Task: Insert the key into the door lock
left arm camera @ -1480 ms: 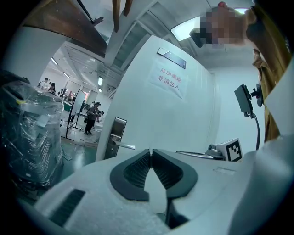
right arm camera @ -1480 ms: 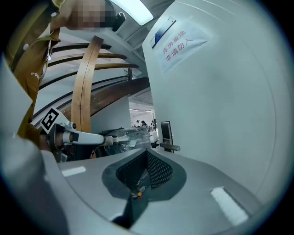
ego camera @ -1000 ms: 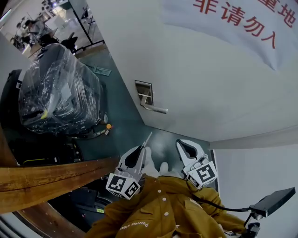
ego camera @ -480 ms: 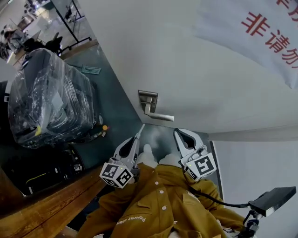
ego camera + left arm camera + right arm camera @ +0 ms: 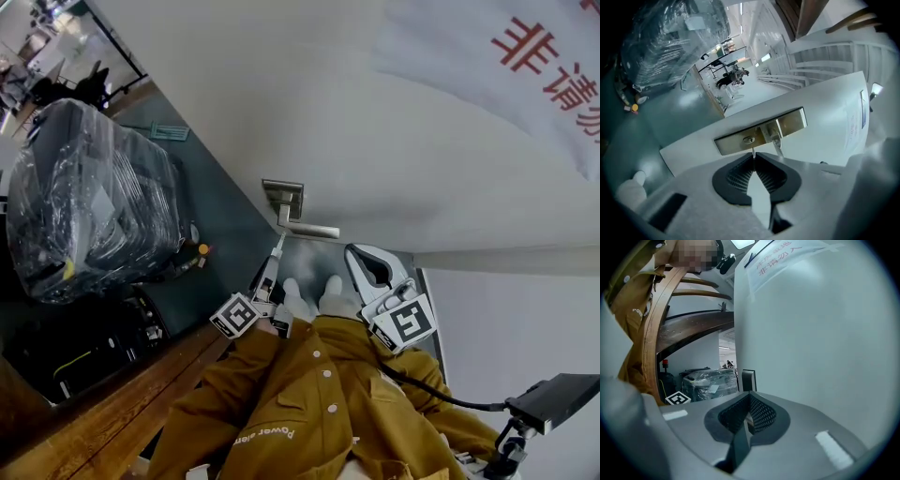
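A brushed-metal lock plate [image 5: 283, 198] with a lever handle [image 5: 310, 230] sits on the white door [image 5: 394, 159]. In the left gripper view the plate [image 5: 736, 140] fills the middle, with the keyhole [image 5: 749, 139] left of the lever [image 5: 776, 142]. My left gripper [image 5: 753, 157] is shut on a thin silver key [image 5: 753, 152], whose tip stands just short of the keyhole. In the head view, the left gripper [image 5: 269, 272] points the key [image 5: 278, 244] up at the plate. My right gripper [image 5: 367, 265] hangs beside it, under the lever, jaws shut with nothing between them [image 5: 749, 397].
A large black load wrapped in clear film [image 5: 89, 197] stands on the grey floor at left, small orange bits [image 5: 202, 249] near it. A curved wooden rail [image 5: 112, 394] runs lower left. A paper notice with red characters [image 5: 534, 56] hangs on the door. A black device [image 5: 553, 396] sits lower right.
The left gripper has risen with the key from below the handle to just under the lock plate. The right gripper rose slightly. The head view shifted toward the door.
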